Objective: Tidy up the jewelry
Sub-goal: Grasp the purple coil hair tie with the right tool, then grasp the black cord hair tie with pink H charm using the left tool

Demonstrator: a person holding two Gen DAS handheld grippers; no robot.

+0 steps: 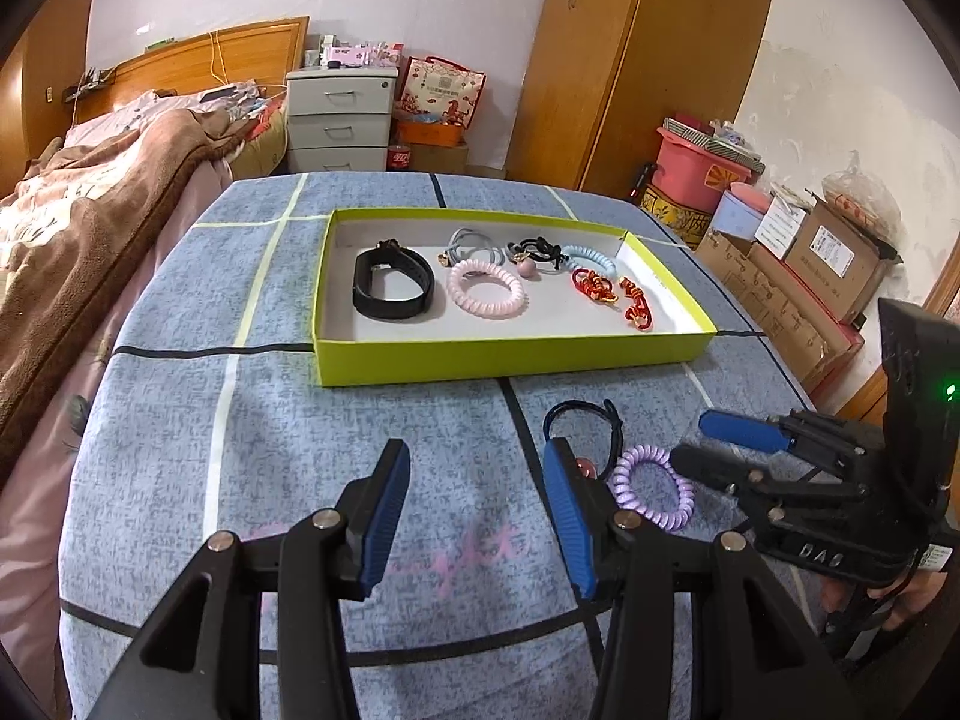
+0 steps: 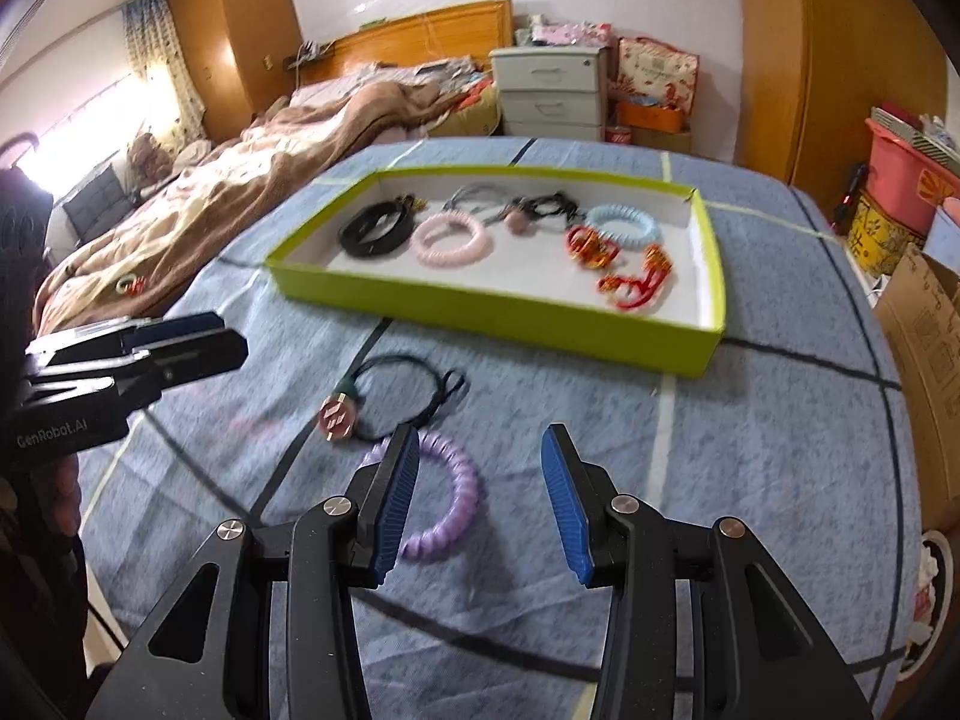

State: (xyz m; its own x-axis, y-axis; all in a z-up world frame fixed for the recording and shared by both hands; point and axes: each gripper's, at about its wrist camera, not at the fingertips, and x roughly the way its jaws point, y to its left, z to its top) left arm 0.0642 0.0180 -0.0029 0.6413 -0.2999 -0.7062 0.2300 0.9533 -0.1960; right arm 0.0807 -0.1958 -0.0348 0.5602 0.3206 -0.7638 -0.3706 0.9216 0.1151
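Note:
A yellow-green tray [image 1: 504, 366] [image 2: 480, 309] on the blue plaid table holds a black band [image 1: 393, 285], a pink coil tie [image 1: 487, 288], a light-blue coil tie [image 2: 624, 225], red knotted cords [image 1: 612, 294] and other hair ties. On the cloth in front of it lie a purple coil tie [image 1: 651, 489] [image 2: 447, 498] and a black cord with a pink charm [image 2: 396, 399] [image 1: 585, 420]. My left gripper [image 1: 477, 516] is open and empty, left of the two. My right gripper [image 2: 480, 495] is open, its left finger over the purple tie.
A bed with a brown blanket [image 1: 90, 228] lies to the left of the table. A white drawer unit [image 1: 339, 120] and a wooden wardrobe [image 1: 636, 60] stand behind. Cardboard boxes [image 1: 798, 276] and a pink bin [image 1: 696, 168] crowd the right side.

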